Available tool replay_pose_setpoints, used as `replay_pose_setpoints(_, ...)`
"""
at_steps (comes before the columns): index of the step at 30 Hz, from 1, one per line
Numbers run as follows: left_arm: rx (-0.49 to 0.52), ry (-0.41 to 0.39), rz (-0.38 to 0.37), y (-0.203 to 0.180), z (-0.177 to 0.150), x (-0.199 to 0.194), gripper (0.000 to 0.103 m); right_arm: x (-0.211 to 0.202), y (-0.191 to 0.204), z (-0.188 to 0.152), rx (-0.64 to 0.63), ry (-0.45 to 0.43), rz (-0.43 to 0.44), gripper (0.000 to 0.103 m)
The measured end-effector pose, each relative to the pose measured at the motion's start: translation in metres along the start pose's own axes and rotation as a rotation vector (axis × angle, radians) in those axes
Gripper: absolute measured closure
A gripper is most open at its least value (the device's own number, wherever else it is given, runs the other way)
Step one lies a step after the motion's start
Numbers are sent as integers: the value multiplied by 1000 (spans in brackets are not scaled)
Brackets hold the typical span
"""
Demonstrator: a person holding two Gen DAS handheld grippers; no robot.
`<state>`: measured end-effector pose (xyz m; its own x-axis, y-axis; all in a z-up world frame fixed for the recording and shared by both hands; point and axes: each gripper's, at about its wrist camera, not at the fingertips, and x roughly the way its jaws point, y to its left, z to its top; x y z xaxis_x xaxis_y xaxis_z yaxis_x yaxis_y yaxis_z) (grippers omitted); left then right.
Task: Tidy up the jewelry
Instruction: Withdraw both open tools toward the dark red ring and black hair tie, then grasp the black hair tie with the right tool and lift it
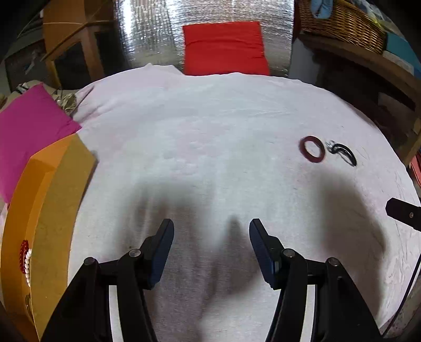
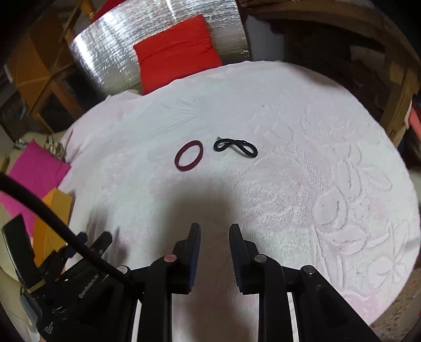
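A dark red bangle (image 2: 189, 156) lies flat on the white embossed cloth (image 2: 289, 163), with a twisted black band (image 2: 235, 147) just right of it. Both also show in the left wrist view, the bangle (image 1: 312, 149) and the black band (image 1: 342, 152) at the far right. An orange box (image 1: 47, 210) at the left holds a red and white bead string (image 1: 25, 259). My left gripper (image 1: 211, 234) is open and empty above the cloth, right of the box. My right gripper (image 2: 214, 238) is open and empty, well short of the bangle.
A pink cloth (image 1: 29, 131) lies behind the orange box. A red cushion (image 1: 225, 47) leans on a silver foil panel (image 1: 147, 34) at the back. A wicker basket (image 1: 342, 23) sits on a shelf at the back right. The left gripper body (image 2: 52, 276) shows at the right wrist view's lower left.
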<state>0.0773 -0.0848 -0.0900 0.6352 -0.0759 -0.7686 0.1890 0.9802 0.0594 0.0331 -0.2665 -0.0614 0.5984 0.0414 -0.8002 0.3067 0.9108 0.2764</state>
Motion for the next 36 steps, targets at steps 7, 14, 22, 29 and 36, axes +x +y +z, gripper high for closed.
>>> replay_pose_setpoints(7, -28, 14, 33, 8, 2, 7, 42, 13, -25, 2, 106, -34, 104, 77)
replay_pose_setpoints(14, -39, -24, -27, 2, 9, 9, 42, 22, -52, 17, 175, -23, 161, 77)
replay_pose_setpoints(22, 48, -114, -86, -26, 22, 7, 42, 16, -69, 45, 146, -101, 171, 49)
replay_pose_setpoints(29, 71, -78, -71, -35, 23, 20, 42, 46, -57, 66, 51, -97, 134, 50)
replay_pose_setpoints(36, 64, -51, -57, -29, 23, 28, 42, 80, -39, 77, -22, -94, 35, 50)
